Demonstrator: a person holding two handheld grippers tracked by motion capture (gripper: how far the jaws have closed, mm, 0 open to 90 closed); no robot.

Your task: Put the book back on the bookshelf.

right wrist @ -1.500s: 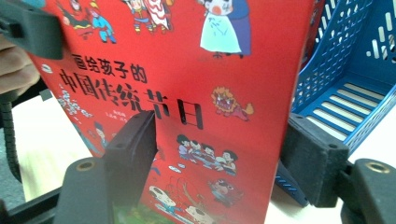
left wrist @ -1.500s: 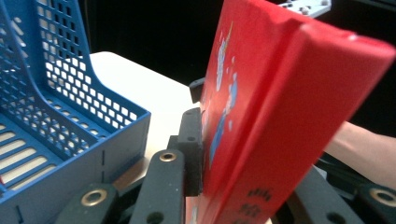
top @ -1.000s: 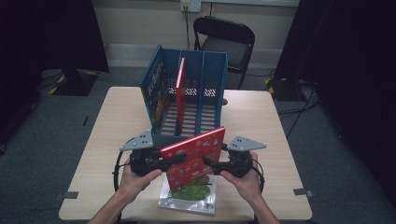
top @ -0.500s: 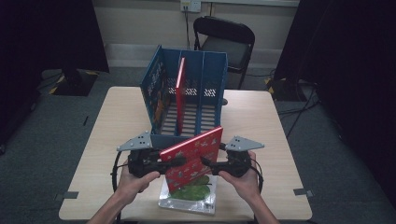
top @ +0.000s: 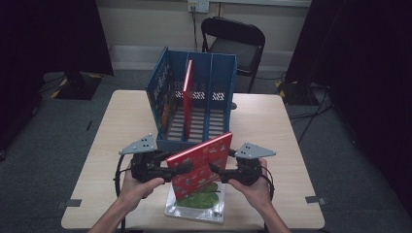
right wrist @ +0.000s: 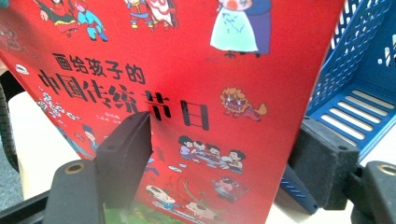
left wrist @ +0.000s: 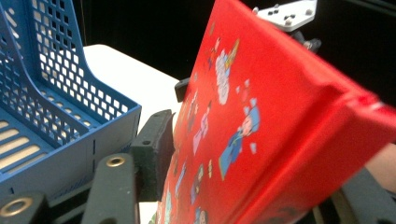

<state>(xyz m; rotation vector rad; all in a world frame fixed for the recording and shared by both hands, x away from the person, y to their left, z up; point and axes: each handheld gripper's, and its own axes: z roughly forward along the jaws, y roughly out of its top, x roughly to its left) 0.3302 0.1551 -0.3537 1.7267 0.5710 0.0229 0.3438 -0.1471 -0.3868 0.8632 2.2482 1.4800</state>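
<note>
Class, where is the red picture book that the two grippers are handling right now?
In the high view, the red picture book stands tilted at the table's near edge, between the left gripper and right gripper, just before the blue file rack.

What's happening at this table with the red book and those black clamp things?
A person sits at a table with a handheld gripper in each hand, holding a red picture book tilted up between them. The right gripper is clamped on one edge of the book. The left gripper has just been opening its jaws, with the book's other edge between them. Under the book lies another book with a green cover. Just behind stands a blue file rack with one red book already upright in it.
</note>
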